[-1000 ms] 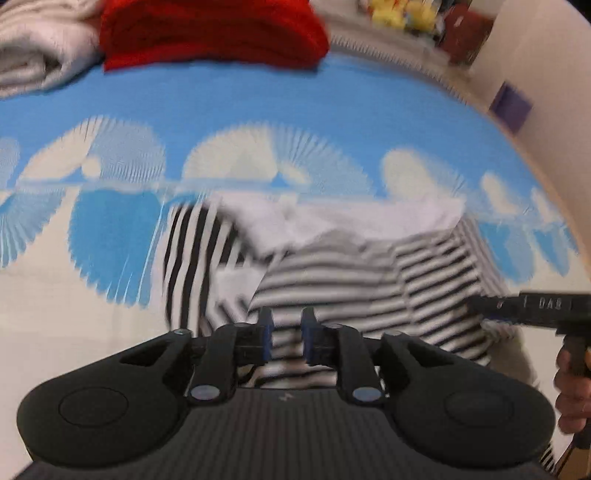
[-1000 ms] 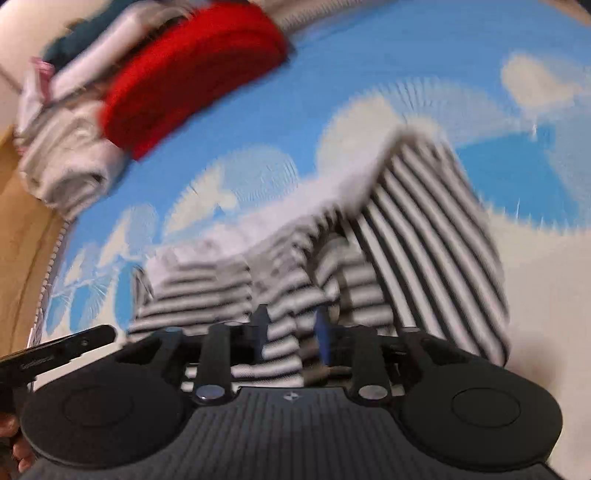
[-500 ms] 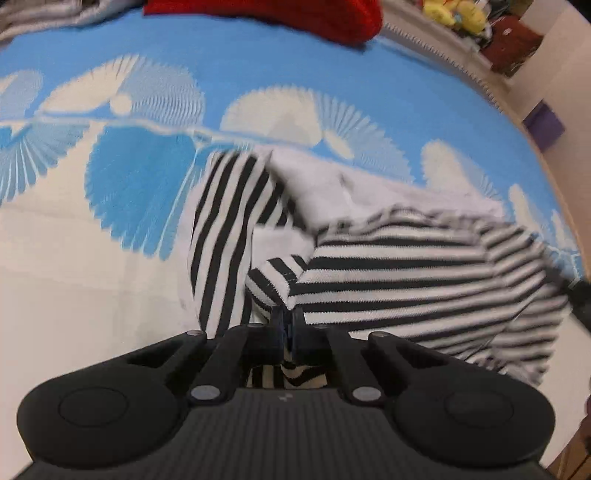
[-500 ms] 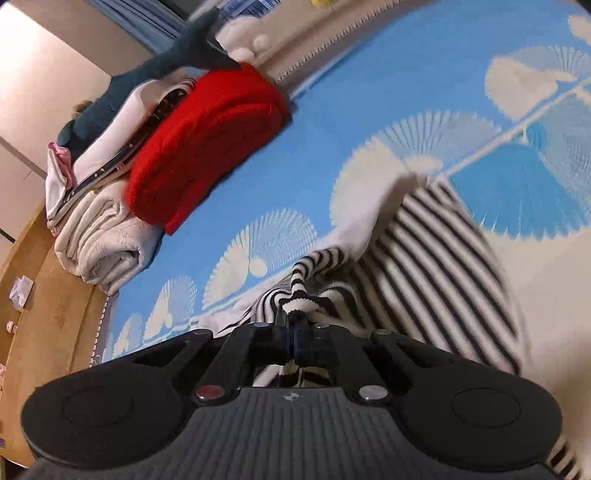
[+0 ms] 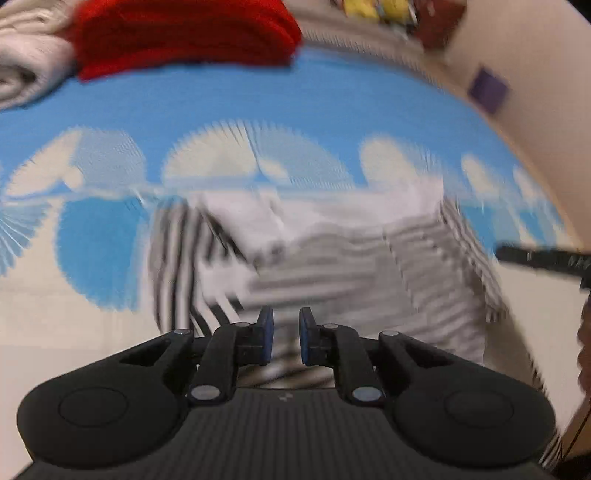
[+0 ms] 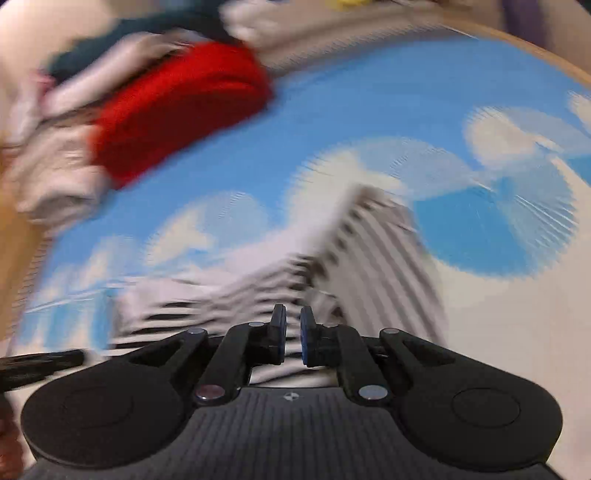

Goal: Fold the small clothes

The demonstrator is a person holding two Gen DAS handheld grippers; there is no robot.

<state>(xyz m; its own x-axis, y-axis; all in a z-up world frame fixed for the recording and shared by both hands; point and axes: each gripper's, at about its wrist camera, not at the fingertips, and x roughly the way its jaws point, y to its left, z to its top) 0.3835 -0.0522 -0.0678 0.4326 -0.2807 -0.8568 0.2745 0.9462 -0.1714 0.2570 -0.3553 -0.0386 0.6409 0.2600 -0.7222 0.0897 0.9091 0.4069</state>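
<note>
A black-and-white striped small garment [image 5: 351, 273] lies crumpled and partly folded on the blue and white patterned bedspread [image 5: 258, 107], blurred by motion. My left gripper [image 5: 286, 321] hovers over its near edge. Its jaws are opening, a narrow gap shows between the blue pads, and the cloth lies below them, not pinched. In the right wrist view the same garment [image 6: 373, 258] sits just beyond my right gripper [image 6: 292, 319], whose jaws are also opening with a slim gap and nothing pressed between the pads. Each gripper shows as a dark bar at the edge of the other's view.
A folded red knit [image 5: 184, 33] and beige rolled towels [image 5: 26, 62] are stacked at the far edge of the bed. A purple box [image 5: 487, 88] stands on the floor at the right. A hand [image 5: 583, 350] shows at the right border. A wooden edge [image 6: 14, 236] runs along the left.
Both grippers closed on the striped cloth half a second ago and have since parted their pads and let it go. The garment's near fold now lies flatter; both views have swung and blurred.
</note>
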